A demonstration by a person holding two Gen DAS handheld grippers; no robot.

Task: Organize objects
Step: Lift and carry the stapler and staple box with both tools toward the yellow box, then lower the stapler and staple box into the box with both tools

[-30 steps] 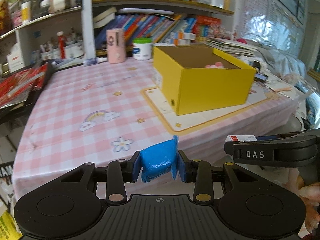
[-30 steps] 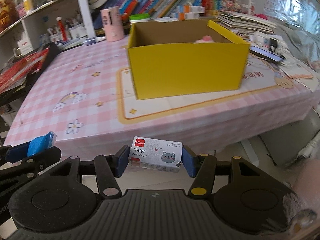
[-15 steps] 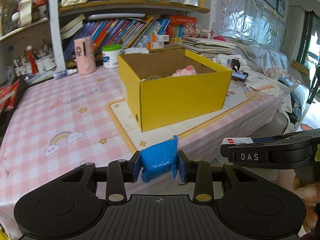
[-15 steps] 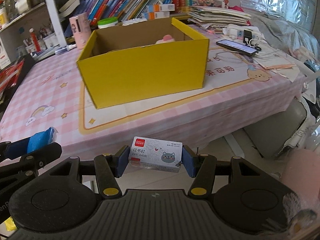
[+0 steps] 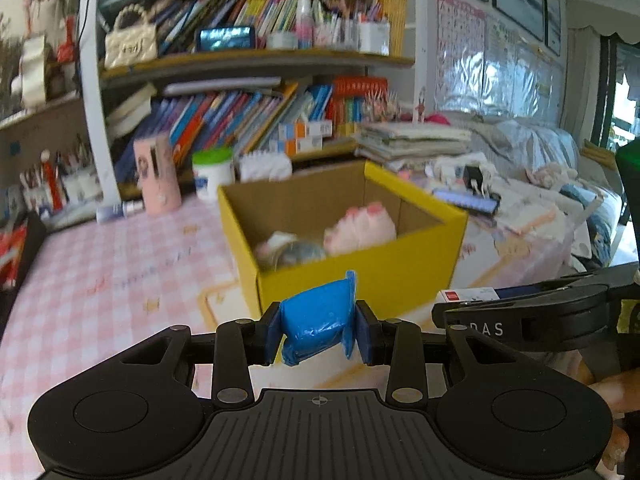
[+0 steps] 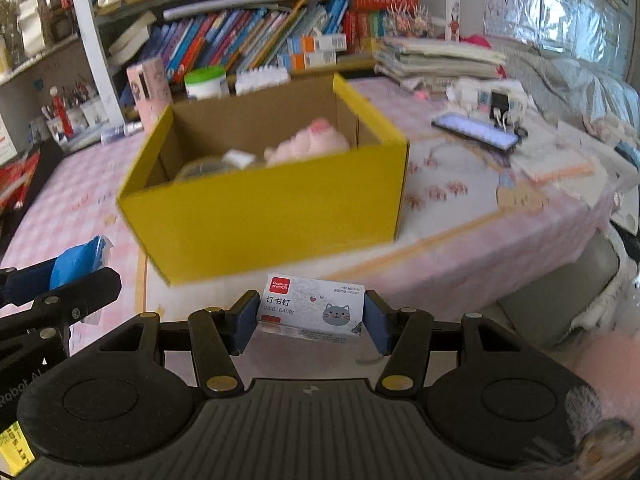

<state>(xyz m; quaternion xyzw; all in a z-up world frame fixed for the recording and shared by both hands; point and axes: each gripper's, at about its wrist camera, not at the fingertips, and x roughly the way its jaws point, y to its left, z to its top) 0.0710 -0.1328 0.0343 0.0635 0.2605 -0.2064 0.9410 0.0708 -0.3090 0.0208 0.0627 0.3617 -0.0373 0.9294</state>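
An open yellow cardboard box [image 5: 360, 276] [image 6: 264, 220] stands on the pink checked table [image 5: 104, 280]. Inside it lie a pink plush toy [image 5: 360, 230] [image 6: 308, 144] and a clear round item [image 5: 298, 254]. My left gripper [image 5: 318, 330] is shut on a blue plastic packet [image 5: 316, 320], just in front of the box's near wall. My right gripper [image 6: 310, 318] is shut on a small white staple box with a cat picture [image 6: 312, 310], in front of the yellow box. The left gripper with its packet also shows in the right wrist view [image 6: 78, 264].
A pink cup [image 5: 156, 176] and a white jar with a green lid [image 5: 212, 170] stand behind the box. Bookshelves [image 5: 248, 112] fill the back wall. A phone [image 6: 474, 130], chargers and papers [image 6: 556, 164] lie on the table's right side.
Both grippers have moved up and forward toward the yellow box, still holding their items. The box now looks larger and its contents show.
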